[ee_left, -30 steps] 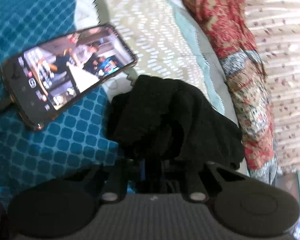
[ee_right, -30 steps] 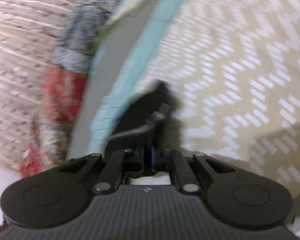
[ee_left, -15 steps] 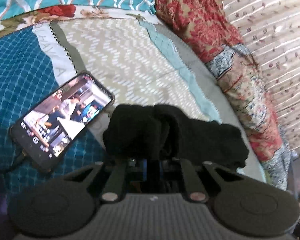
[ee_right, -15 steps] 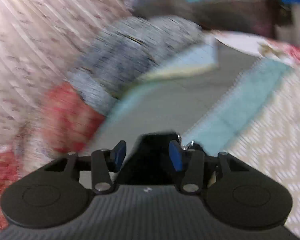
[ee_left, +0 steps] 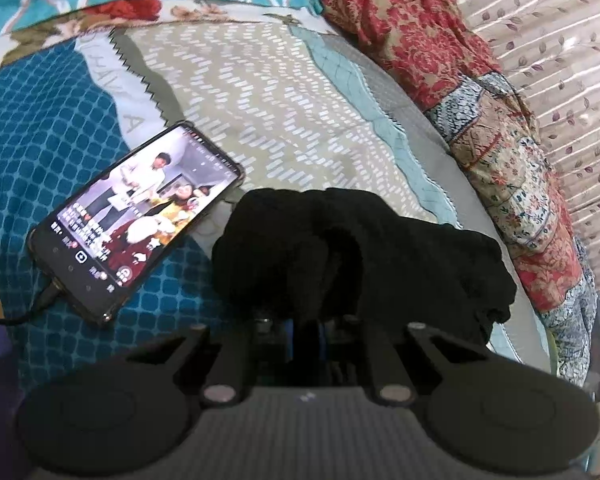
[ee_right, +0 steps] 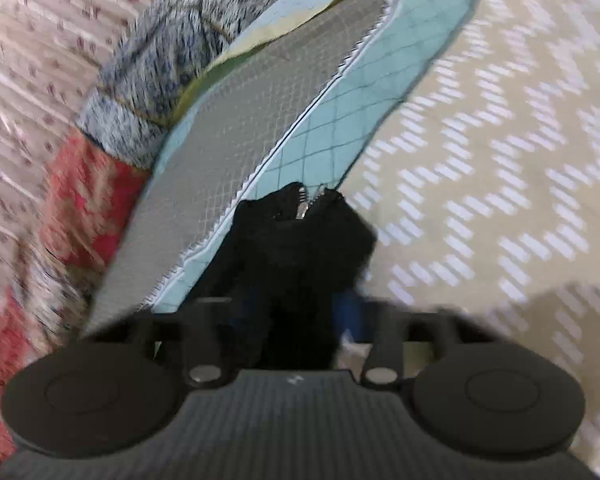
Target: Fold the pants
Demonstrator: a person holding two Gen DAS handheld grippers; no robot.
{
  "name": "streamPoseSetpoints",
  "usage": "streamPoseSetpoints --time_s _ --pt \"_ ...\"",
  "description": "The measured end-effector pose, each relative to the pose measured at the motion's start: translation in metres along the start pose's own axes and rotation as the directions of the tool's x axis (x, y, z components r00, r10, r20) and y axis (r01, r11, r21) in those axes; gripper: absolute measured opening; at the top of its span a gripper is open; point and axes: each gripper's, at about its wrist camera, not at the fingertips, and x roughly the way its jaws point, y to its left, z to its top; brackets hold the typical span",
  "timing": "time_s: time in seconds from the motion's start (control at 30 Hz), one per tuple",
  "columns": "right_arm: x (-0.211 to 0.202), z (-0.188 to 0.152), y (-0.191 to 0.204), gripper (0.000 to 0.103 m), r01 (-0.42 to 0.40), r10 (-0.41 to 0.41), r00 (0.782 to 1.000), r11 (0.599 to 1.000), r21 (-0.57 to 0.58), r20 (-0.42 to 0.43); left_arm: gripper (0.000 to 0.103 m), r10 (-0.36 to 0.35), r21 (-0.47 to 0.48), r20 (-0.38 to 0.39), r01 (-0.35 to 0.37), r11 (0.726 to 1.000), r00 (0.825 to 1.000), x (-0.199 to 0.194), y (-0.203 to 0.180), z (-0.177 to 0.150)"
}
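The black pants lie bunched on the patterned bedspread. In the left wrist view my left gripper is shut on a thick fold of that black fabric at the bunch's near edge. In the right wrist view, which is blurred, another part of the pants shows its zipper at the top. My right gripper has its jaws closing, and the black cloth fills the gap between the blue pads. Neither gripper shows in the other's view.
A phone with a lit screen and a cable lies on the blue part of the bedspread, left of the pants. A red patterned blanket runs along the right edge, against a striped floral curtain. The same blanket shows in the right wrist view.
The left gripper rose a little with its bunch of pants. The right gripper opened, swung across the bed, and its jaws came together around the zipper end of the pants.
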Motion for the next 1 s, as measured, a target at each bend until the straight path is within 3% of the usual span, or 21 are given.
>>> streamPoseSetpoints --time_s 0.07,0.17,0.27,0.4,0.47,0.53,0.63,0.67,0.73,0.83,0.9,1.0 --pt "-0.006 -0.001 0.013 0.008 0.038 -0.038 0.999 0.999 -0.027 0.018 0.008 -0.009 0.011 -0.001 0.009 1.0 1.0 -0.008 -0.006 -0.001" --pt "-0.056 0.013 0.015 0.007 -0.018 0.024 0.99 0.999 -0.048 0.142 0.008 -0.051 0.032 -0.019 0.052 0.998 0.999 -0.026 -0.014 -0.002" --pt "-0.122 0.023 -0.012 0.007 -0.027 0.028 0.968 1.0 -0.008 0.25 0.007 -0.085 0.066 -0.059 0.089 0.994 0.995 -0.044 -0.019 -0.011" --pt "-0.186 0.022 -0.065 0.008 0.052 -0.064 0.934 0.998 0.046 0.353 0.007 -0.093 0.123 -0.145 0.112 0.986 0.985 -0.053 -0.019 -0.043" --pt "-0.196 0.012 -0.084 0.009 0.144 -0.145 0.926 0.989 0.029 0.349 0.008 -0.065 0.149 -0.19 0.094 0.984 0.98 -0.046 -0.016 -0.065" --pt "-0.191 0.002 -0.104 0.015 0.233 -0.234 0.934 0.972 0.036 0.271 0.01 0.009 0.188 -0.241 0.038 0.981 0.97 -0.033 -0.012 -0.088" --pt "-0.182 -0.02 -0.129 0.03 0.28 -0.31 0.93 0.946 0.166 0.197 0.011 0.049 0.213 -0.297 0.016 0.977 0.954 -0.027 -0.004 -0.111" --pt "-0.183 -0.028 -0.133 0.037 0.29 -0.331 0.92 0.935 0.202 0.21 0.014 0.036 0.216 -0.292 0.029 0.976 0.956 -0.032 -0.002 -0.114" --pt "-0.191 -0.043 -0.135 0.048 0.343 -0.404 0.873 0.907 0.246 0.274 0.02 -0.016 0.222 -0.274 0.079 0.972 0.962 -0.048 0.001 -0.115" --pt "-0.204 -0.05 -0.116 0.048 0.365 -0.436 0.82 0.898 0.246 0.371 0.027 -0.102 0.211 -0.198 0.144 0.967 0.975 -0.08 0.012 -0.103" --pt "-0.207 -0.049 -0.088 0.048 0.358 -0.407 0.805 0.913 0.194 0.432 0.03 -0.131 0.195 -0.137 0.156 0.968 0.982 -0.096 0.021 -0.092" --pt "-0.206 -0.048 -0.052 0.048 0.324 -0.317 0.824 0.944 0.068 0.47 0.03 -0.127 0.177 -0.063 0.136 0.975 0.99 -0.103 0.029 -0.069"
